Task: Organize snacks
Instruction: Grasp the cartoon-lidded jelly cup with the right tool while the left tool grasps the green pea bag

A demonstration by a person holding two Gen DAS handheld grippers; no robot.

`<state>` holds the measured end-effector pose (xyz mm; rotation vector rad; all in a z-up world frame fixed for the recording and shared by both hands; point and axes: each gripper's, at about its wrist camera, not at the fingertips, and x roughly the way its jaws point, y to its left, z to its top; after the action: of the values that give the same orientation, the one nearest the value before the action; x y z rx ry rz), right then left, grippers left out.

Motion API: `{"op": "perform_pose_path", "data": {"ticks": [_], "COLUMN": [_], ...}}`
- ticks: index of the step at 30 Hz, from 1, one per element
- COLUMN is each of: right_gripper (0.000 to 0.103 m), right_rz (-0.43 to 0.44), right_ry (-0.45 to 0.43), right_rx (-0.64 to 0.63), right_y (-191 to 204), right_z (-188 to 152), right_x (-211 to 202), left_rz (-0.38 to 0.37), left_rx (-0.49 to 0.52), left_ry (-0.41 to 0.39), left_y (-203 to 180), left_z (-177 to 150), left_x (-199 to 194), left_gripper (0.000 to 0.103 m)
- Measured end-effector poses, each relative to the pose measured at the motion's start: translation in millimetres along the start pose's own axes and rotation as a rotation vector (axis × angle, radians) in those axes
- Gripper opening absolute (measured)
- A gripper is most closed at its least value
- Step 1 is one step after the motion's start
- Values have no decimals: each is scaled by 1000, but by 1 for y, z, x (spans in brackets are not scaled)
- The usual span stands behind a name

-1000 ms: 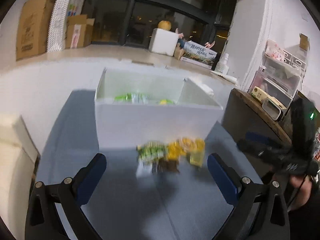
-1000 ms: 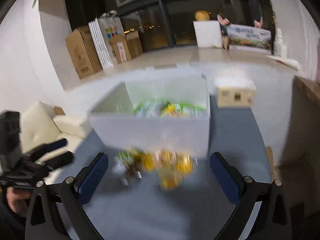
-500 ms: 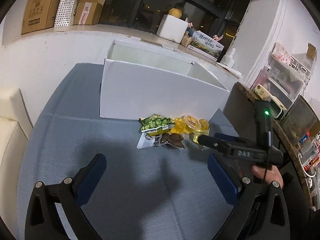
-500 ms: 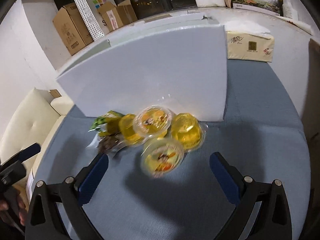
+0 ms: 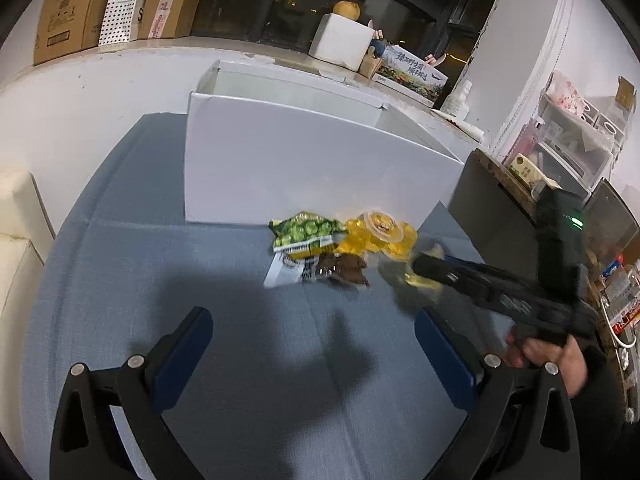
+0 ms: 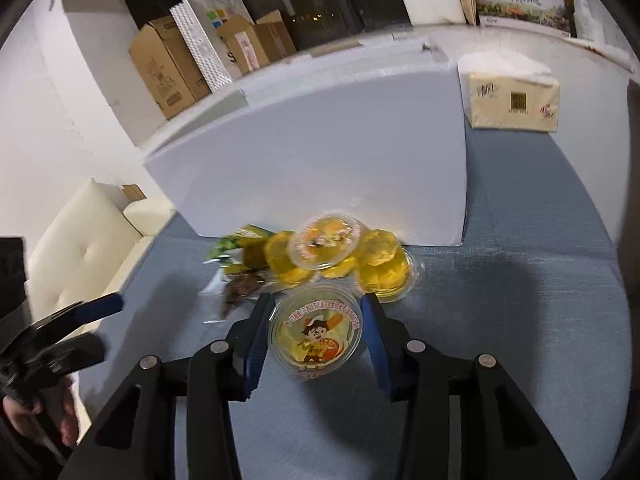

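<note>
Your right claw (image 6: pixel 316 340) has just been closing and now hugs the nearest jelly cup (image 6: pixel 316 334) on the blue desk (image 6: pixel 520 320), pads at its rim. Your left claw (image 5: pixel 312 354) hangs released. Next, likely, lift it clear into the white box (image 6: pixel 320 168) behind.

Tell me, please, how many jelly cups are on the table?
4 jelly cups: one between the right tongs, which have just been closing on it; one lid-up atop the pile; one left, one right. More may be hidden.
</note>
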<state>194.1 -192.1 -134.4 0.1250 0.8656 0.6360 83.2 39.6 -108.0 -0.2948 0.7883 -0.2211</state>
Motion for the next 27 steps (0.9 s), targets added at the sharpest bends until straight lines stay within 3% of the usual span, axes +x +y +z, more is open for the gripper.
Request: {"op": "perform_pose_path", "data": {"ticks": [4, 6, 12, 14, 16, 17, 22, 27], "right_gripper": [48, 48, 48, 48, 48, 48, 48, 48], "right_rz": [-35, -54, -41, -40, -38, -38, -35, -29], "right_ry": [-20, -25, -44, -47, -52, -55, -59, -66], "right_rx": [9, -2, 8, 8, 8, 10, 15, 10], "right_y": [9, 13, 10, 13, 15, 14, 14, 18], "right_z": [-15, -20, -25, -24, -24, -24, -25, -25], "right_x": [-25, -32, -43, -43, -42, -43, -45, -49], "left_rz": [-29, 5, 0, 11, 27, 47, 12, 6], "left_rx": [-32, -22, -102, -105, -102, -90, -103, -51], "left_ry": [11, 34, 47, 66, 93, 102, 31, -35], "left_y": [-7, -14, -6, -5, -5, -4, 5, 0], "left_z": [24, 38, 59, 59, 55, 51, 46, 43], "left_x": [19, 37, 74, 85, 93, 97, 87, 58], "left_gripper": [103, 103, 102, 96, 70, 66, 55, 51]}}
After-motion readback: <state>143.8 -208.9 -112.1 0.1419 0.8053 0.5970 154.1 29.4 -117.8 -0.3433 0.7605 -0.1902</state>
